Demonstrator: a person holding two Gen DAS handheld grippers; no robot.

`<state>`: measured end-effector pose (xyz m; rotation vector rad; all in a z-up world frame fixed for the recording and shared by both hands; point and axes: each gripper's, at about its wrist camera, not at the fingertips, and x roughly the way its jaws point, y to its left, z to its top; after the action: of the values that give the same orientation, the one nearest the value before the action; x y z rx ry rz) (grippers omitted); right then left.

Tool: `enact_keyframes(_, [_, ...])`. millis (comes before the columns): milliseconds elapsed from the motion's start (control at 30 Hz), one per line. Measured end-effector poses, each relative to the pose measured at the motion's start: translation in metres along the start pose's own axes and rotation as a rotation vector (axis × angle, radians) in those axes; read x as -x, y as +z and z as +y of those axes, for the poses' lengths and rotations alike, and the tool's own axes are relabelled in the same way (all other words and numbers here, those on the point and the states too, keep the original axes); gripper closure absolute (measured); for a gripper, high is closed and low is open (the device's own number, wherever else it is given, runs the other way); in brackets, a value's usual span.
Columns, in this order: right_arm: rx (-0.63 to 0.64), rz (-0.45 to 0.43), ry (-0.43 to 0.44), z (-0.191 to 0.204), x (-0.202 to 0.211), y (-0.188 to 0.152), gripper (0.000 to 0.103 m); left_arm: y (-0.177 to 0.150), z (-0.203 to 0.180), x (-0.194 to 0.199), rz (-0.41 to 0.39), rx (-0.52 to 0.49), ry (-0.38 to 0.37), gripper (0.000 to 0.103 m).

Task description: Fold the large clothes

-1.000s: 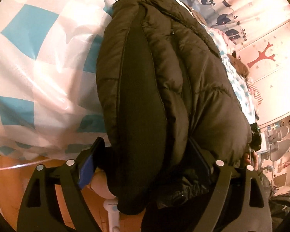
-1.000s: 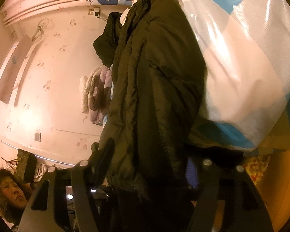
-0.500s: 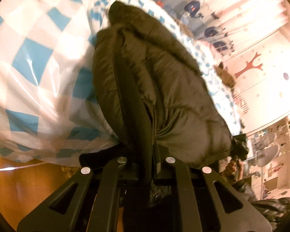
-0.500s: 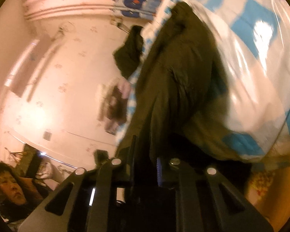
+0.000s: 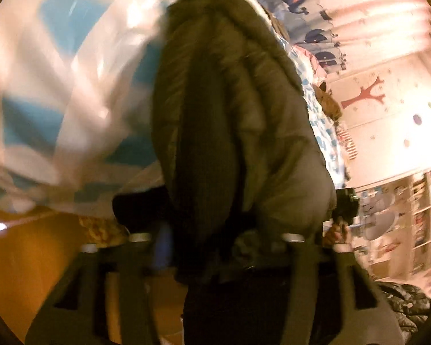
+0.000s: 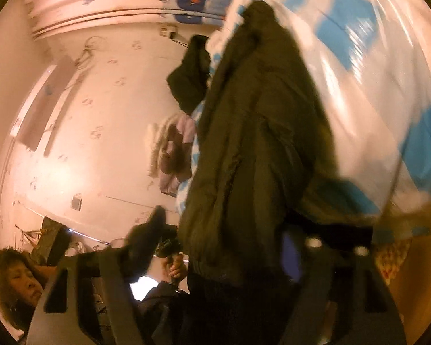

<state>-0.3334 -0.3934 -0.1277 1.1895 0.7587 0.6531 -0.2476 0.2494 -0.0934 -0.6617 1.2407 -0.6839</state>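
A dark olive puffer jacket (image 5: 232, 120) lies lengthwise on the bed's blue-and-white checked cover (image 5: 57, 92), its hem hanging over the near edge. My left gripper (image 5: 215, 227) is at that hem; its jaws are opening, with the hem's bulk loose between them and the right finger hidden behind cloth. In the right wrist view the same jacket (image 6: 258, 143) fills the middle. My right gripper (image 6: 250, 230) straddles the hem's other end, jaws opening, and its left finger (image 6: 149, 230) stands apart from the cloth.
A person's head (image 6: 14, 276) is at the lower left, and a hand (image 6: 175, 267) holds the other gripper. A black garment (image 6: 189, 77) and a pink-white pile (image 6: 172, 149) lie further up the bed. Wooden floor (image 5: 28, 258) lies below, shelves (image 5: 416, 218) stand at right.
A second ago both grippers stood open around the hem. Half a second ago both were shut on it. Now both have spread apart again, and the views blur with motion.
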Motion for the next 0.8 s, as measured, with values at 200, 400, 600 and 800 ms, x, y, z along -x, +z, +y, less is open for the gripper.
enact_keyframes(200, [-0.067,0.015,0.055,-0.025,-0.009,0.007,0.022,-0.006,0.061,-0.022,-0.027,0.125,-0.257,0.015])
enact_keyframes(400, [-0.070,0.079,-0.019,-0.038,-0.025,0.012,0.017,-0.010,0.060,-0.047,-0.021,0.117,-0.319,0.014])
enact_keyframes(600, [-0.132,0.056,0.038,-0.064,-0.027,0.014,0.013,-0.005,0.067,-0.049,-0.031,0.107,-0.343,0.012])
enact_keyframes(800, [-0.079,0.090,0.117,-0.052,-0.051,0.015,0.012,0.003,0.064,-0.060,-0.048,0.105,-0.360,0.012])
